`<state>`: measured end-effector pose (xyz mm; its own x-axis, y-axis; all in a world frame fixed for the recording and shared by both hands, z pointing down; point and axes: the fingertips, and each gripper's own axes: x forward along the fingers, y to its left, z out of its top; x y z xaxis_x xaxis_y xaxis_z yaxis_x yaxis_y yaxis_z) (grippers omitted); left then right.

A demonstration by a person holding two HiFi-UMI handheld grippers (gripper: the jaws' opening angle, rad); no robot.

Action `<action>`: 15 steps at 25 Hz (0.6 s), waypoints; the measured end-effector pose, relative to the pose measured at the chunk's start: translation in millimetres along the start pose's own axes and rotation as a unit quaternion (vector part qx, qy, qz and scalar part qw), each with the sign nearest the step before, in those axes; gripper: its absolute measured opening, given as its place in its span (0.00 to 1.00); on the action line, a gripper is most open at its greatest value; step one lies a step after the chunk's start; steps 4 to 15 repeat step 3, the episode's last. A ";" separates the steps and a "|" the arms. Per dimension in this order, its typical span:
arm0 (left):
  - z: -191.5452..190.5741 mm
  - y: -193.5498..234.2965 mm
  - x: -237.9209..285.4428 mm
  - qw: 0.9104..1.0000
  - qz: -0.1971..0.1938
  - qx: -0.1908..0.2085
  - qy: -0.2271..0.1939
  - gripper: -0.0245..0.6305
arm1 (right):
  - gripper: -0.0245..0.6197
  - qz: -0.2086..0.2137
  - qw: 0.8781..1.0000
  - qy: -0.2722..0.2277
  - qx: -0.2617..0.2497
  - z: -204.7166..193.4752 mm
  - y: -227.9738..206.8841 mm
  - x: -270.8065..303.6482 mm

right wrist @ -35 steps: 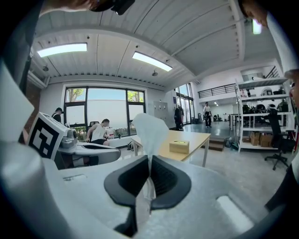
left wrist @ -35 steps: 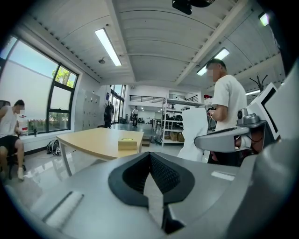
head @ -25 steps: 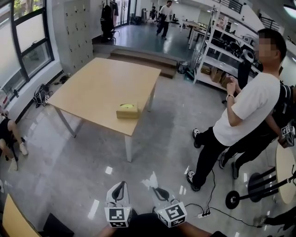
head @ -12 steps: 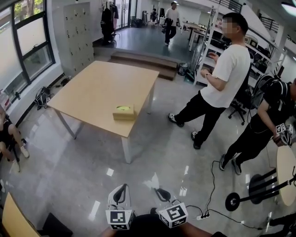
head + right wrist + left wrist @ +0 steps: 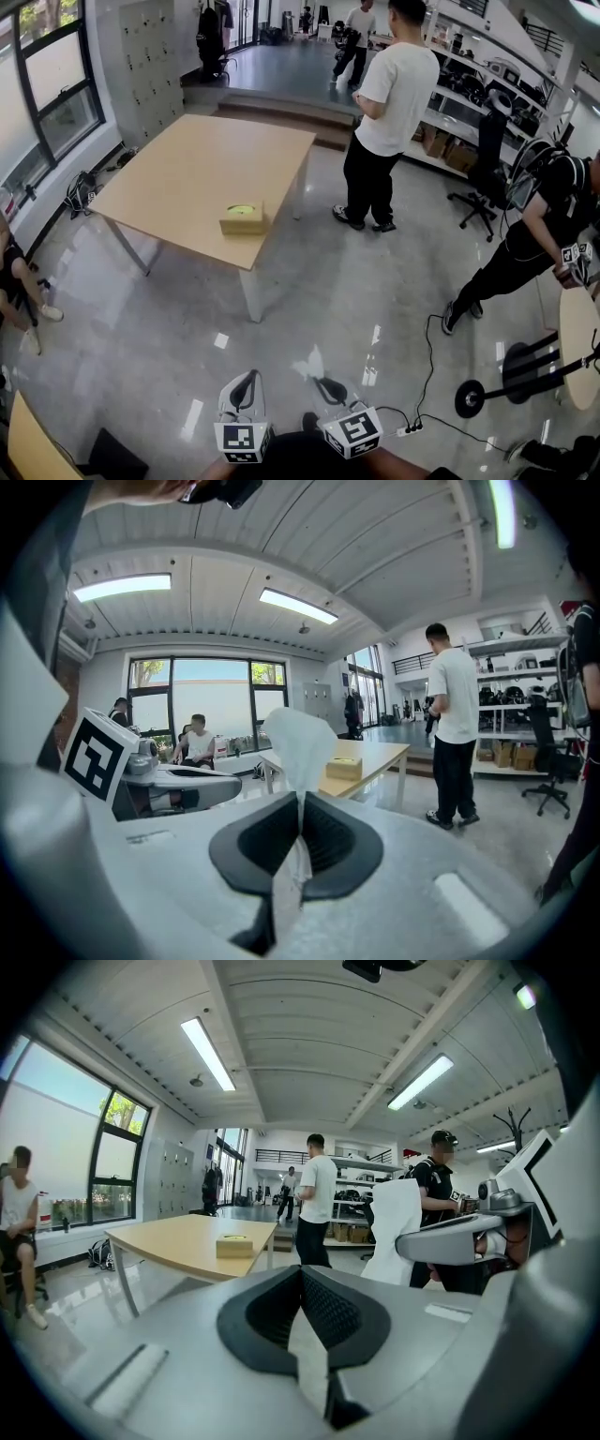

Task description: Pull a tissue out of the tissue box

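Note:
A yellow-tan tissue box (image 5: 243, 217) sits near the front edge of the wooden table (image 5: 178, 169), far ahead of both grippers. It also shows as the box (image 5: 234, 1246) in the left gripper view and the box (image 5: 344, 768) in the right one. My right gripper (image 5: 322, 382) is shut on a white tissue (image 5: 309, 362) that stands up from its jaws (image 5: 300, 738). My left gripper (image 5: 248, 377) hangs beside it, its jaws (image 5: 300, 1271) shut with nothing in them. Both hover over the floor, short of the table.
A person in a white shirt (image 5: 386, 103) stands by the table's far right corner. Another person (image 5: 539, 225) bends over at the right beside a round table (image 5: 579, 342). A cable and power strip (image 5: 410, 431) lie on the floor, and someone sits at the left (image 5: 14, 281).
The person in white has walked from the right foreground to the table's far side. The table and box have shifted slightly in view. The right gripper keeps hold of the tissue.

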<state>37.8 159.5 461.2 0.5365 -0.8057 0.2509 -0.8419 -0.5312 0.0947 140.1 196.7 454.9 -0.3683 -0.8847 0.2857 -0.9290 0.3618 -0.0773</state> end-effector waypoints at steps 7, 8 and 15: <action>-8.2 -0.9 5.9 1.000 -0.007 0.000 0.003 0.07 | 0.03 -0.002 1.000 0.000 0.001 -3.3 -3.3 2.8; -8.2 -0.9 5.9 1.000 -0.007 0.000 0.003 0.07 | 0.03 -0.002 1.000 0.000 0.001 -3.3 -3.3 2.8; -8.2 -0.9 5.9 1.000 -0.007 0.000 0.003 0.07 | 0.03 -0.002 1.000 0.000 0.001 -3.3 -3.3 2.8</action>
